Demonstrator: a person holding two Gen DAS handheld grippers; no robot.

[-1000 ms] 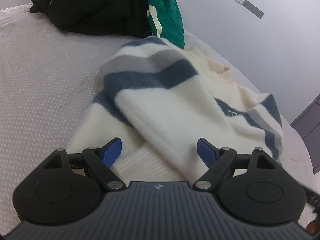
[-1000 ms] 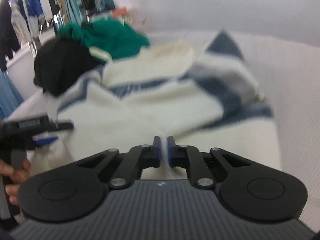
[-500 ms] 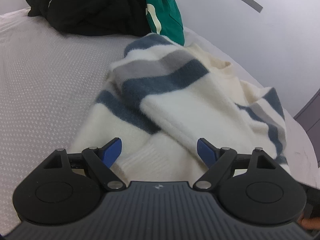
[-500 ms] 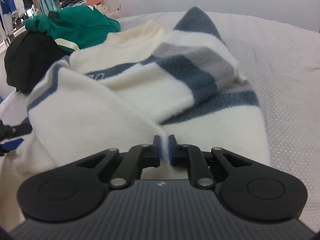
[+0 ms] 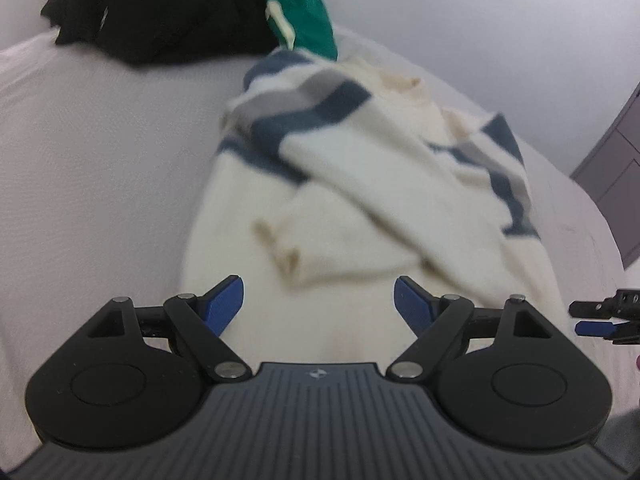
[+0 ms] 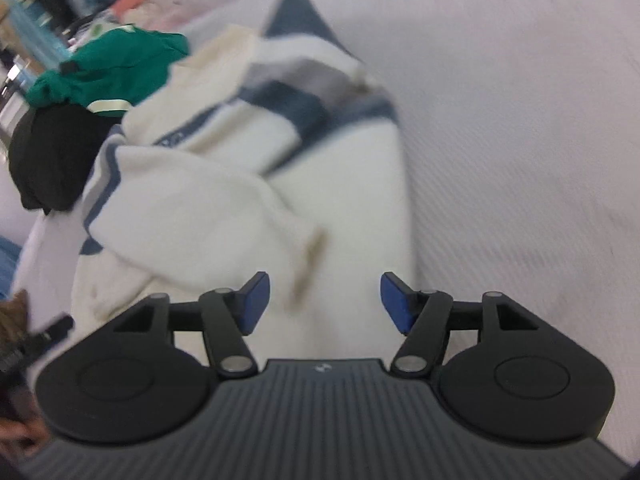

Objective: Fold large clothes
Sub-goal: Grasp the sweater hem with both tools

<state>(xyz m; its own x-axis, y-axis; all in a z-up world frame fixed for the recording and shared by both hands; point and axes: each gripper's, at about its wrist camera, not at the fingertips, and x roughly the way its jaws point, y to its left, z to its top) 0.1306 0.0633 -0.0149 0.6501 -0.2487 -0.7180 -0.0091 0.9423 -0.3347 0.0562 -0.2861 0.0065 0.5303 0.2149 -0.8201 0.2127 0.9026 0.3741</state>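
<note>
So the fluffy cream knit sweater with navy and grey stripes (image 5: pixel 360 184) is lying on the pale textured bedspread (image 5: pixel 100 140), toward the bed's far side, its collar end just short of a pile at the far edge: a crumpled black garment (image 5: pixel 160 12) and a green garment with a cream stripe (image 5: pixel 308 12).

Progress-wise I'd say it's partway. Both sleeves look folded in across the body, one cuff (image 5: pixel 296 256) lying on the cream lower half, but it's lumpy, and the body hasn't been folded over yet. The bottom-to-collar fold is probably what's left, plus some smoothing.

The left gripper (image 5: pixel 318 304) is spread wide with nothing pinched, hovering over the hem end. The right gripper (image 6: pixel 324 300) is opening at this moment; the sweater lies under the gap between its blue pads (image 6: pixel 394 300), but they aren't pressing on it. Both views are blurry, so fine creases are anyone's guess.
</note>
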